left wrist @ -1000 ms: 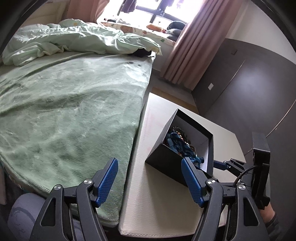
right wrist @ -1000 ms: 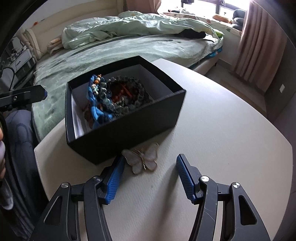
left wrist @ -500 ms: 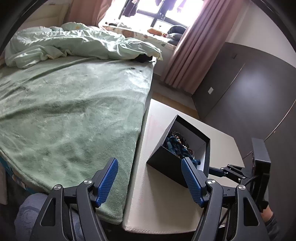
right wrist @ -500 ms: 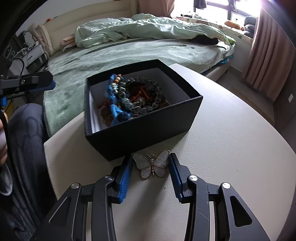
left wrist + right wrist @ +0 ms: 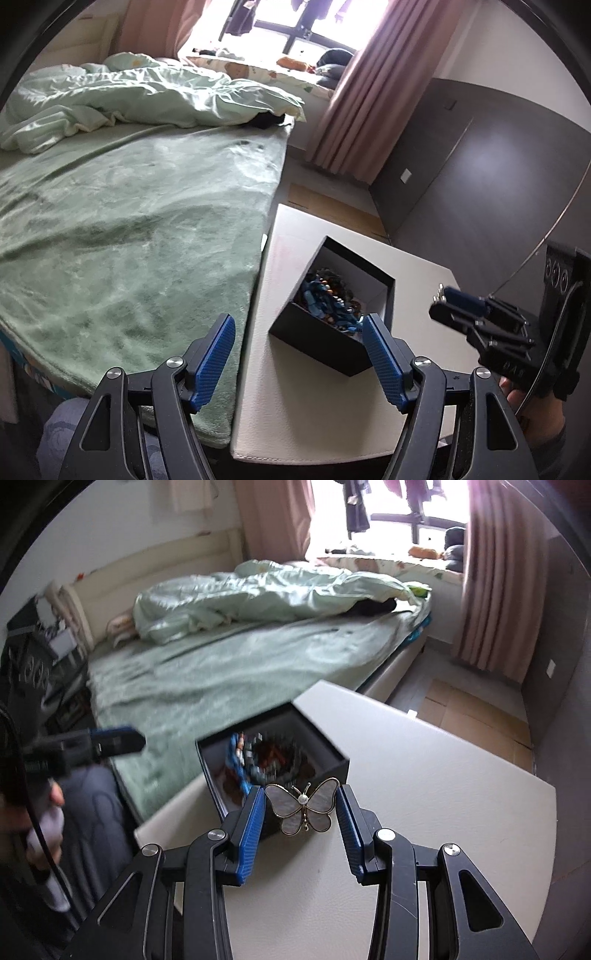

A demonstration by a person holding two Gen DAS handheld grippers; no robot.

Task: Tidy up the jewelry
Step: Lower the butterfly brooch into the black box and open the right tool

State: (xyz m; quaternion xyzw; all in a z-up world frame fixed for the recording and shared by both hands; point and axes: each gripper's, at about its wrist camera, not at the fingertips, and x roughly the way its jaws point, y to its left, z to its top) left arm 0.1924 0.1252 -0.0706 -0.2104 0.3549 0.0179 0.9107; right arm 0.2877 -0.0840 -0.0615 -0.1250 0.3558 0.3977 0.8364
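Green bed [image 5: 129, 229] fills most of the left-wrist view, white table [image 5: 424, 775] just beside it. Black box [image 5: 273, 753] sits on the table w/ bead bracelets [image 5: 328, 299] piled inside. Left gripper [image 5: 299, 354] spread wide, holding nothing, near the box. Right gripper [image 5: 300, 812] pinches butterfly brooch [image 5: 303, 805] by its wings, apparently lifted off the table, just short of the box. Step: carry brooch to box. Next: move over the opening, lower, release gently.

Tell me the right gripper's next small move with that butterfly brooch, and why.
Probably carry it forward over the open black box and release. The right gripper pinches the butterfly brooch by its wings, apparently lifted off the table, and the box holding beaded bracelets sits just ahead.
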